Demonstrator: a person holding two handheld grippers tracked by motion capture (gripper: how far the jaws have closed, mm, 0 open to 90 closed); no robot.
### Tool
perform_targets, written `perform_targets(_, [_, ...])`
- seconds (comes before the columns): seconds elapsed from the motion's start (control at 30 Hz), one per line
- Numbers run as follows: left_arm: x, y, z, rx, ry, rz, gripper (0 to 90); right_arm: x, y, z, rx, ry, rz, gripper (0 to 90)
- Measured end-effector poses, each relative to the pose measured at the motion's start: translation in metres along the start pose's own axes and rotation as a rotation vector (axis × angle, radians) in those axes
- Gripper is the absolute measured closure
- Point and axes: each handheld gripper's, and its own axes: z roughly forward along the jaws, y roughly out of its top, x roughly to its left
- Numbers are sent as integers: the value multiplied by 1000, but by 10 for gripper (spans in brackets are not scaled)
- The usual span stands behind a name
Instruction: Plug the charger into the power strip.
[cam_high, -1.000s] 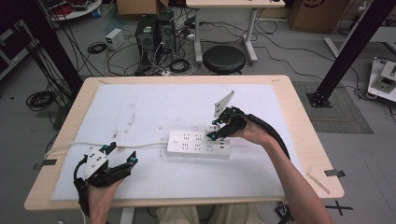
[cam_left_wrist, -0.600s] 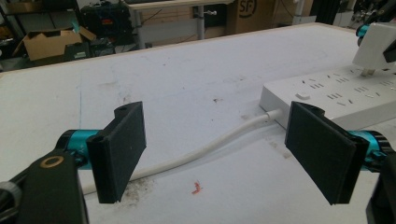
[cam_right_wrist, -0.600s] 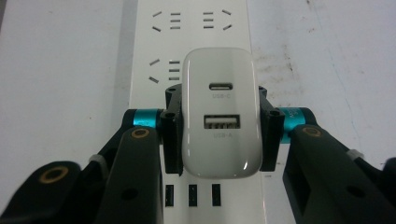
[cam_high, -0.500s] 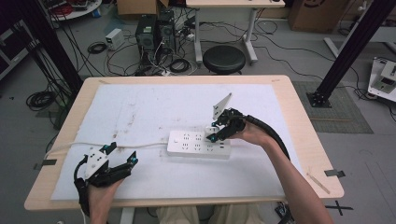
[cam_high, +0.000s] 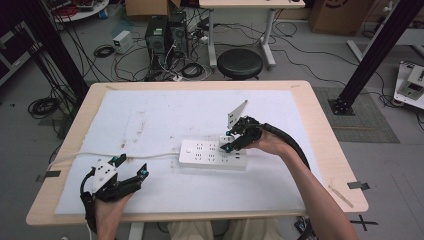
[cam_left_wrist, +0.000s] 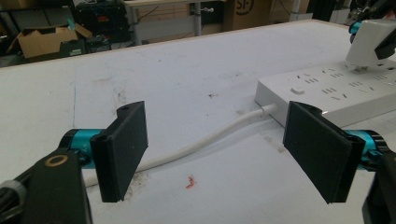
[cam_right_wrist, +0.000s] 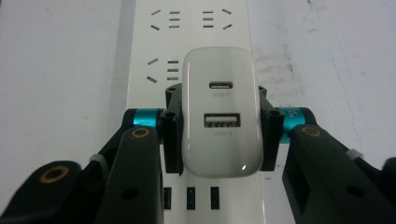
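Right gripper (cam_right_wrist: 219, 126): jaws clamped on the two sides of a white USB charger (cam_right_wrist: 220, 116), pads pressing on its casing, its USB-C and USB-A ports facing the camera.
Charger's place: over the right end of the white power strip (cam_high: 212, 154), just above or at a socket; in the left gripper view its base sits at the strip's top face, but whether the prongs are seated I cannot tell.
Power strip: lies flat near the middle of the white mat (cam_high: 165, 112), its white cord (cam_high: 85, 157) running off to the left edge of the table (cam_high: 320, 125).
Left gripper (cam_left_wrist: 215, 149): jaws have just been closing a little yet stand wide apart, nothing between them but the cord lying on the mat below, untouched.
Step in hand: by my reading, plugging the charger into the strip, or the very start of pulling it out; the pictures do not settle which.
Next move calls for: a straight push or pull square to the strip's face, prongs kept in line with the slots, perhaps with the left gripper steadying the strip.
Right hand pose: forearm reaching in from the lower right, gripper pointing down onto the strip.
Left hand pose: resting low at the near left of the mat, gripper aimed level toward the strip, well apart from it.
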Motion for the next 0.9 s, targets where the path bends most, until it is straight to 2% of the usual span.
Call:
perform_targets(0.03, [0,0,-1,0,0,2,222,1,2,1,9,-11,-30,637])
perform_targets(0.13, [0,0,-1,0,-1,0,222,1,2,1,9,-6,-25,637])
perform_targets(0.17, [0,0,-2,-2,1,-1,223,-1,-1,7,22,4,-16,637])
perform_targets(0.43, [0,-1,-3,4,0,-4,224,-3,-2,7,21,14,1,638])
perform_targets(0.53, [0,-1,-3,0,0,-3,226,-2,-3,7,18,9,11,639])
perform_targets(0.67, [-1,-2,-3,0,0,-3,226,2,-5,7,7,-13,-2,640])
perform_targets(0.73, [-2,-3,-2,5,-2,-7,227,2,-7,8,-11,-16,5,641])
perform_targets(0.9, [-2,-3,-2,9,-2,-6,227,3,-7,8,-14,-23,-5,641])
